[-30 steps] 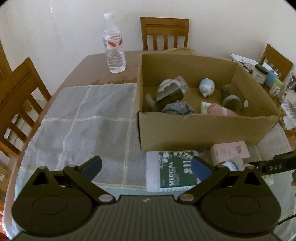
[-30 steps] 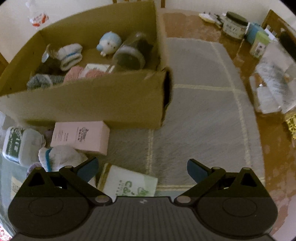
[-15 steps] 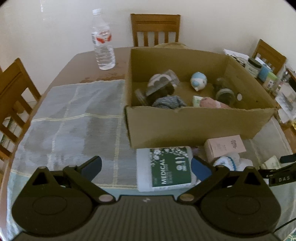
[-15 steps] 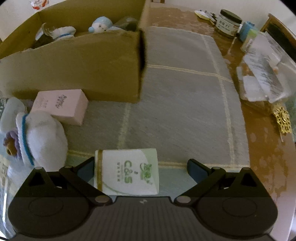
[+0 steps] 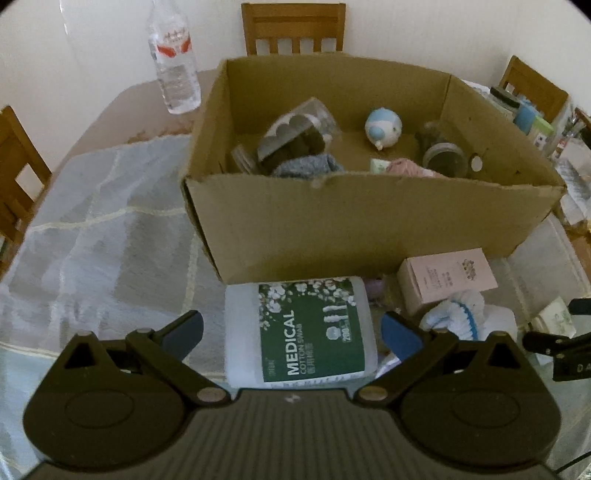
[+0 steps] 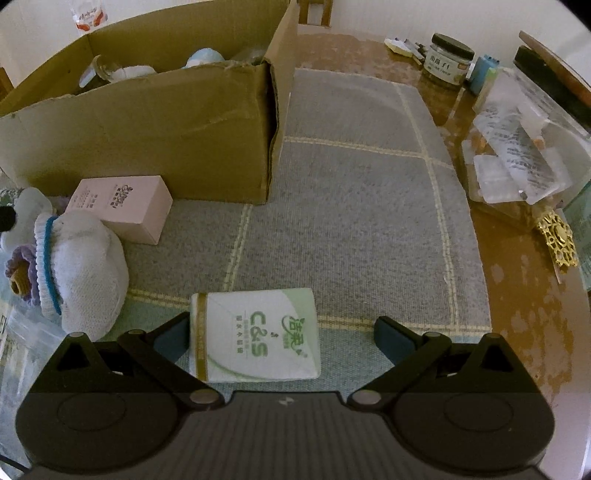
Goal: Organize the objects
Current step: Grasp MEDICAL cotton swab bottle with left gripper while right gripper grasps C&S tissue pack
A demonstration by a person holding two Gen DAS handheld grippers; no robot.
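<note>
An open cardboard box (image 5: 369, 218) (image 6: 147, 122) on a grey cloth holds a blue-white toy (image 5: 382, 127), jars and knitted pieces. In front of it lie a cotton swab pack (image 5: 301, 332), a pink carton (image 5: 447, 280) (image 6: 122, 206) and a white sock (image 5: 458, 314) (image 6: 81, 262). My left gripper (image 5: 291, 330) is open with the swab pack between its fingers, apart from them. My right gripper (image 6: 280, 332) is open around a white-green tissue pack (image 6: 255, 336); the left finger is close to it.
A water bottle (image 5: 173, 62) stands behind the box on the left. Wooden chairs (image 5: 293, 27) surround the table. At the right edge are a dark-lidded jar (image 6: 447, 61), a clear plastic bag of items (image 6: 524, 155) and a gold ornament (image 6: 557, 243).
Both grippers have moved closer to the table. The swab pack now sits between the left fingers, and the tissue pack between the right fingers. Both stay open.
</note>
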